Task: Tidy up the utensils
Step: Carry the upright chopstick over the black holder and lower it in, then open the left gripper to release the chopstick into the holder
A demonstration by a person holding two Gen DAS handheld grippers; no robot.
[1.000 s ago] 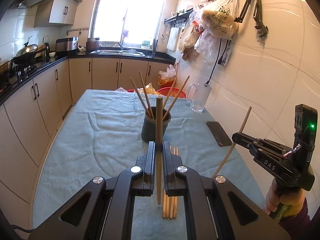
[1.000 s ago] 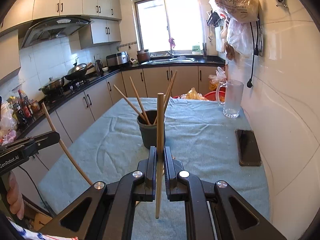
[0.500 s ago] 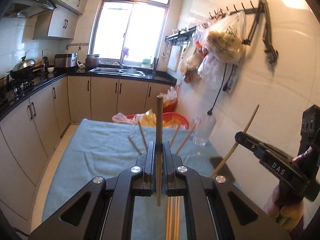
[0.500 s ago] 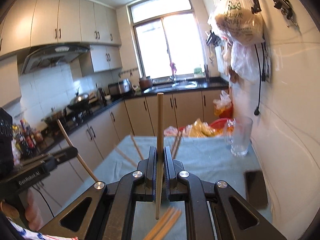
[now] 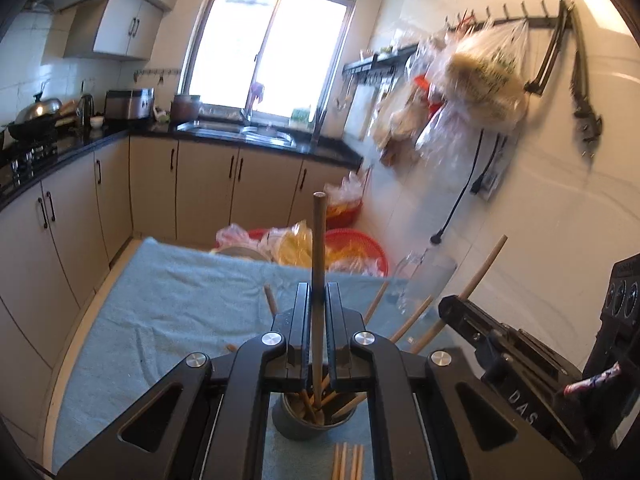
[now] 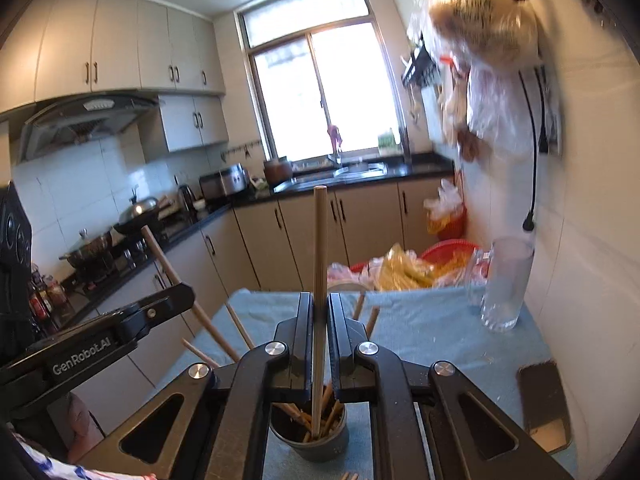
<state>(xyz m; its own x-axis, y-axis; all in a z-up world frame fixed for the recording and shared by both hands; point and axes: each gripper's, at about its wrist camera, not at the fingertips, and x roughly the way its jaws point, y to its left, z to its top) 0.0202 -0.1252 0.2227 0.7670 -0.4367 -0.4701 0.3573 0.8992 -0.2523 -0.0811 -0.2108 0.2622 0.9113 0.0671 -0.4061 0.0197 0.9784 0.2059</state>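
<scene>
1. Left wrist view: one upright chopstick [image 5: 319,280] is pinched by the left gripper [image 5: 319,304] above the dark cup [image 5: 312,424] holding other chopsticks.
2. Right wrist view: another chopstick [image 6: 319,280] is clamped upright by the right gripper [image 6: 320,312], its lower end inside the cup [image 6: 310,442] on the blue cloth [image 6: 432,332].

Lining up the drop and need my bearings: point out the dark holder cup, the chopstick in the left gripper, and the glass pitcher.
dark holder cup [image 5: 304,430]: left wrist view, front wall.
chopstick in the left gripper [image 5: 319,240]: left wrist view, upper shaft.
glass pitcher [image 6: 506,284]: right wrist view, mid body.
</scene>
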